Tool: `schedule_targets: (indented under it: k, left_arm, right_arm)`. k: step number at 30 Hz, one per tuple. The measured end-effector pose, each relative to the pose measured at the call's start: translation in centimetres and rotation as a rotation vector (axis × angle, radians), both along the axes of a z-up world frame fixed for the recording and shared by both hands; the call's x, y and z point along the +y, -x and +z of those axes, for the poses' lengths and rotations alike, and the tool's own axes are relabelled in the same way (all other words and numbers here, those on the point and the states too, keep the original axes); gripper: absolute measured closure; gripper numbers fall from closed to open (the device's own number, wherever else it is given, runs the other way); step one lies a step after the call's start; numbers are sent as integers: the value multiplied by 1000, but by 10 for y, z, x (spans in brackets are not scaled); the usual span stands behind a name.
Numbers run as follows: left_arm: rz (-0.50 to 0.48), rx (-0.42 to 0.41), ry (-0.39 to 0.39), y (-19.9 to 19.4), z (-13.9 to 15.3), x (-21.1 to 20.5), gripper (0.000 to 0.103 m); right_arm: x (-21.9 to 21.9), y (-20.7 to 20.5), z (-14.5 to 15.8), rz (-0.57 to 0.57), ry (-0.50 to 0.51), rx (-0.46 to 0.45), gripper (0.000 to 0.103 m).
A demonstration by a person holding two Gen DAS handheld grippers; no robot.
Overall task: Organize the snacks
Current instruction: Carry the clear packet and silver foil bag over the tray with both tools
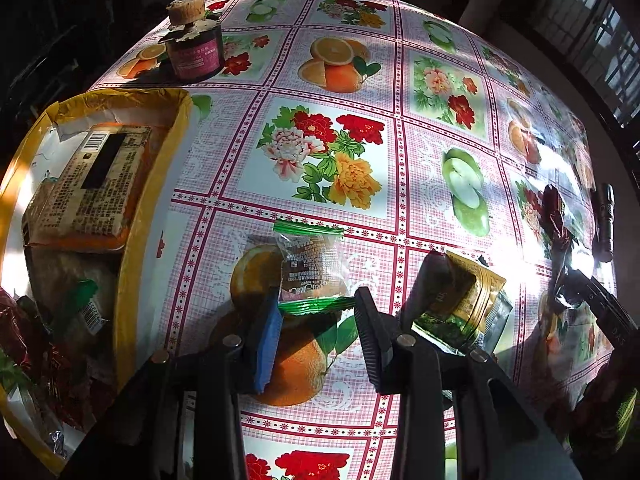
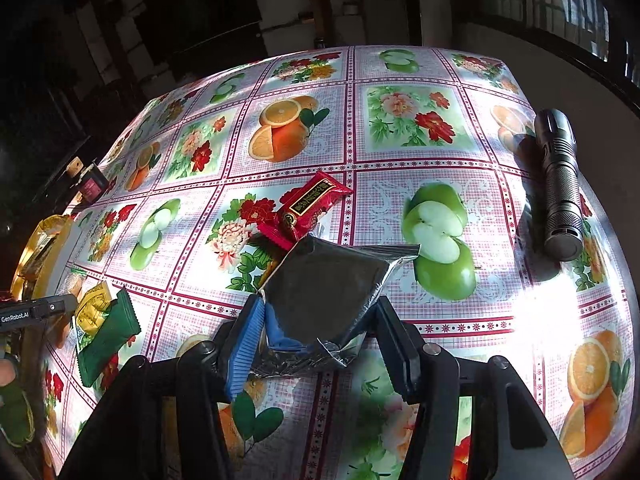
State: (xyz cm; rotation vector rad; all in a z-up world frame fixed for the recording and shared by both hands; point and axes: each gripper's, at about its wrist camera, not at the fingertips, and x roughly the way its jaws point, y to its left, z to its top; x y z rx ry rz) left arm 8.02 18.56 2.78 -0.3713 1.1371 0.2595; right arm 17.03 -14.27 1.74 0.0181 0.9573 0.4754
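The left claw (image 1: 316, 312) pinches the green crimped edge of a clear-wrapped snack (image 1: 310, 266) lying on the flowered surface (image 1: 360, 80), just beside the yellow box (image 1: 156, 216) of packets. The right claw (image 2: 320, 320) grips a silver packet (image 2: 324, 288), its far end tilted up near a red snack (image 2: 308, 206). A flashlight (image 2: 560, 184) lies well apart.
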Motion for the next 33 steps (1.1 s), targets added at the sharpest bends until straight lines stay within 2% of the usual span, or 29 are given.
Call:
schedule_targets:
  k: [3,5,7,10,12,13,14,16,18,23,24,25,27,33]
  left_arm:
    - [17,-16,-2,10,6,4,68]
    - [20,-31,-1,18,11,3,68]
    - [11,-40,-9,27,13,0,68]
    - [1,-42,-1,39,14,-5,68]
    - [-2,-43,-4,47,15,-9,68]
    - [-3,-45,-1,51,15,-11,68]
    - [-3,-47,2,54,16,-12,68]
    - [-1,-56,4,61,18,-14,68]
    - [4,-61,-6,66,22,-16,68]
    - [11,-89,-18,79,34,-17,68]
    - [16,-96,-35,82,38,-18,68]
    - [22,-101,-52,85,42,-19,68]
    - [33,-114,-81,91,48,-19,68]
    - [69,-136,-152,111,64,-16,68]
  right_arm:
    - [-7,13,5,-4,-86,6,57]
    - [-10,22,8,-9,-97,-2,77]
    - [-9,32,10,0,-122,5,80]
    - [-4,40,6,14,-98,15,80]
    - [-1,42,6,-7,-80,13,77]
    - [-1,42,6,-26,-71,15,61]
    - [1,41,6,-44,-69,17,36]
    - [7,43,8,-83,-53,1,14]
    - [20,41,8,-96,-17,-14,14]
    - [58,27,-7,-98,200,-21,15]
    - [61,28,-5,-83,213,-42,18]
    - [64,29,-6,-65,231,-49,34]
    - [62,32,-3,-52,206,-54,39]
    - [59,61,23,-17,18,-91,39]
